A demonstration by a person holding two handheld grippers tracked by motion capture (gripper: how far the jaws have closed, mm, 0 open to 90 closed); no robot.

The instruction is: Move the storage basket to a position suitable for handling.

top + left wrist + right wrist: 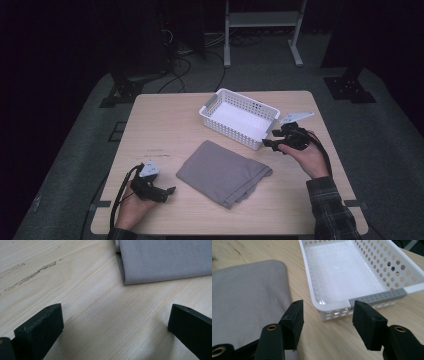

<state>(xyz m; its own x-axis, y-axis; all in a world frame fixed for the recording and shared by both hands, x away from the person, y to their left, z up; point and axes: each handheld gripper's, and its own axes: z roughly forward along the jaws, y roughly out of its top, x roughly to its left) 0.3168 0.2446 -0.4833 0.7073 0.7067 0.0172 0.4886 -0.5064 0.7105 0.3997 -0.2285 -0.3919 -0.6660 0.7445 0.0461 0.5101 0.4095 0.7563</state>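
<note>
A folded grey cloth (223, 171) lies on the wooden table (160, 125) near its middle front. Behind it stands an empty white perforated basket (235, 134) with grey handles. My left gripper (170, 192) rests low at the front left, open, its jaws pointing at the cloth's (162, 260) near corner with bare wood between them (116, 311). My right gripper (267, 144) hovers at the basket's right end, open with nothing between its jaws (328, 306). In the right gripper view the basket's rim (308, 272) is just ahead and the cloth (247, 302) lies to the left.
The table's left half carries a few dark scuff marks (156, 150). Beyond the far edge are cables on the floor (185, 60), a metal frame (262, 20) and dark stand bases (350, 87). A plaid sleeve (330, 210) comes in at the front right.
</note>
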